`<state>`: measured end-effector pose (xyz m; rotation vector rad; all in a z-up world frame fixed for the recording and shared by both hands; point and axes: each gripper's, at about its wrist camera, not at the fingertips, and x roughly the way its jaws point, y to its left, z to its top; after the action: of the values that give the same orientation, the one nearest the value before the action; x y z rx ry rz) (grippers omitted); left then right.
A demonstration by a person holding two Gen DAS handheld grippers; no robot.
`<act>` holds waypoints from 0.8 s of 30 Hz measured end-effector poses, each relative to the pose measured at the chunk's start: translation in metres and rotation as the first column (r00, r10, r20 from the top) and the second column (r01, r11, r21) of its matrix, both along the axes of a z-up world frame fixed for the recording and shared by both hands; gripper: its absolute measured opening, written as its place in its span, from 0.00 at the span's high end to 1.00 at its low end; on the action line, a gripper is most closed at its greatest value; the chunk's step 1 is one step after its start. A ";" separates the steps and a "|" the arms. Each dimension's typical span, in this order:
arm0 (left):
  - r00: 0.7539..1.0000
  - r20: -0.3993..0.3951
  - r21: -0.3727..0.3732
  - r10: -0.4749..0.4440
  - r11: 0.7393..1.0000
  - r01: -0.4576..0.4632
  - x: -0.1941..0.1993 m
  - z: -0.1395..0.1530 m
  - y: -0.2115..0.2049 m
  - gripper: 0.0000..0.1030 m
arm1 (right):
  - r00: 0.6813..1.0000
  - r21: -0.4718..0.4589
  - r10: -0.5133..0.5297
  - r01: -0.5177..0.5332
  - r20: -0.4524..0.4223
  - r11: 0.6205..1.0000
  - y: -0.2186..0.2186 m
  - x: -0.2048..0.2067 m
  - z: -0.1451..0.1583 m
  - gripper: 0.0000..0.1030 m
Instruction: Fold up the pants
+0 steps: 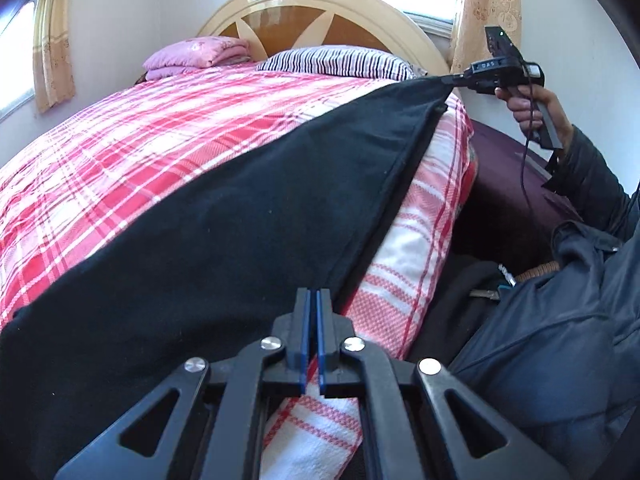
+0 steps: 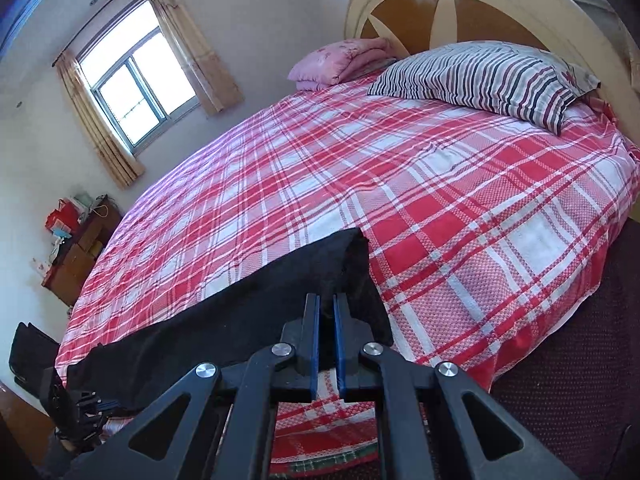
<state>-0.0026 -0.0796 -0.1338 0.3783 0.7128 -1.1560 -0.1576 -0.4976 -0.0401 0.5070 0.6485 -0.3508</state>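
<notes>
Pants (image 1: 240, 208) stretched over bed (image 2: 440, 200); left gripper (image 1: 314, 300) and right gripper (image 2: 327, 308) each pinching one end.

A home bedroom — a wide bed (image 2: 400, 184) under a red-and-white plaid sheet fills most of the room; an arched cream headboard (image 2: 500, 4) backs a striped pillow (image 2: 488, 76) and a folded pink quilt (image 2: 344, 60); curtained windows (image 2: 136, 76) light pale walls; a cluttered wooden dresser (image 2: 80, 248) stands in the corner
</notes>
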 end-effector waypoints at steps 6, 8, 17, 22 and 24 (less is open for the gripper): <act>0.998 -0.026 0.016 -0.050 0.999 0.051 -0.001 -0.011 0.001 0.97 | 0.982 -0.084 -0.082 0.069 -0.172 0.994 -0.009 0.010 -0.023 0.83; 0.998 -0.002 0.017 -0.057 0.998 0.057 -0.003 -0.007 0.004 0.97 | 0.975 -0.126 -0.162 0.143 -0.154 0.982 -0.011 0.006 -0.018 0.57; 0.997 0.055 -0.013 0.057 0.998 -0.057 0.012 0.009 0.028 0.75 | 0.987 -0.204 0.145 -0.155 -0.065 0.967 0.068 0.057 -0.011 0.56; 0.985 0.093 0.027 0.145 0.989 -0.148 0.019 0.003 0.055 0.59 | 0.878 -0.215 0.370 -0.441 -0.305 0.871 0.132 0.109 -0.057 0.56; 0.973 0.107 0.030 0.206 0.977 -0.210 0.024 0.004 0.072 0.54 | 0.839 -0.249 0.390 -0.498 -0.379 0.830 0.152 0.113 -0.052 0.55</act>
<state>0.0215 -0.0072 -0.1301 0.3860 0.6696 -0.9185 -0.0443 -0.3452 -0.0923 -0.0497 0.9721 -0.0840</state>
